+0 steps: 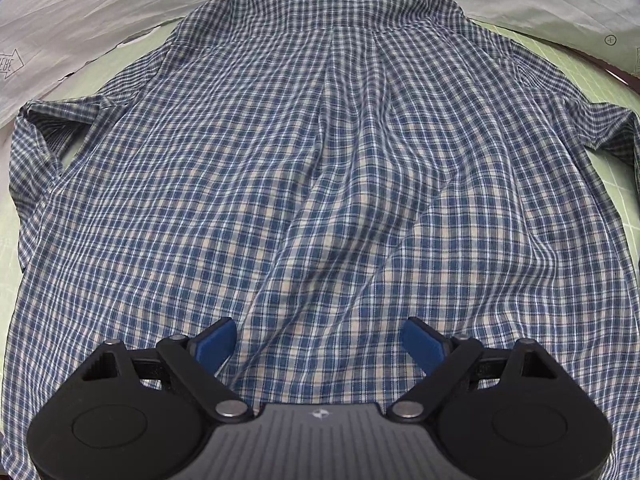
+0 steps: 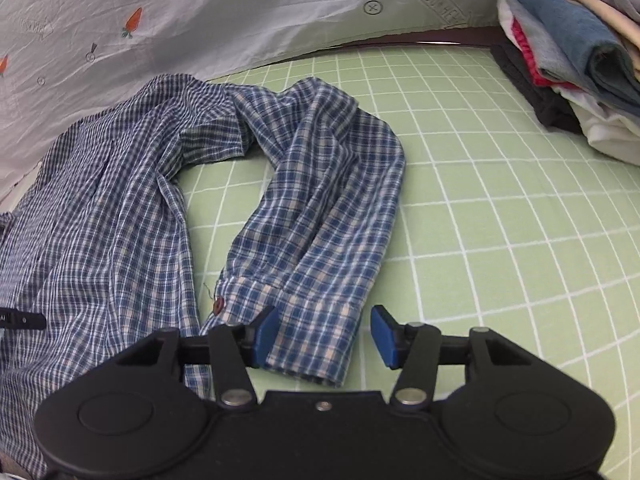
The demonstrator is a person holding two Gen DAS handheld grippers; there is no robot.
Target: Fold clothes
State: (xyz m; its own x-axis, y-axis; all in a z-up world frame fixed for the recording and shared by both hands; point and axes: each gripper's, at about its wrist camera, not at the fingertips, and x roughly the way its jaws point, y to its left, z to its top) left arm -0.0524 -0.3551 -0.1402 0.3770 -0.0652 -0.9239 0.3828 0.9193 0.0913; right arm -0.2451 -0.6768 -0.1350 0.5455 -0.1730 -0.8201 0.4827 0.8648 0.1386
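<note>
Taking the plaid shirt (image 1: 320, 184) as our landmark, we find it spread back-side up on the green grid mat (image 2: 500, 208), with its collar at the far end, next to the wrinkled grey sheet (image 2: 208, 16) that rises behind the mat.

We hold the left claw (image 1: 320, 346) above the near, hem end of the shirt body. Its blue pads (image 1: 216, 340) stand wide apart, and nothing sits between them. Long creases run from the collar area down toward this claw. A sleeve bunches at each side edge of the shirt in the left wrist view.

We hold the right claw (image 2: 325, 336) at the shirt's right sleeve (image 2: 320, 200). This sleeve loops out from the shoulder, curves across the mat, and ends in a cuff (image 2: 316, 336) nearest the claw. The jaws stand open. The cuff lies between them; it touches or overlaps the left pad (image 2: 266, 334), while the right pad stands clear of the fabric over bare mat. A brown button (image 2: 219, 306) shows on the cuff edge, just beside the left pad.

Well apart from the shirt, at the far right corner of the mat, we see a stack of folded clothes (image 2: 572, 64) in blue, grey, red, white and dark layers. The grey sheet behind the shirt carries small carrot prints (image 2: 133, 22).
</note>
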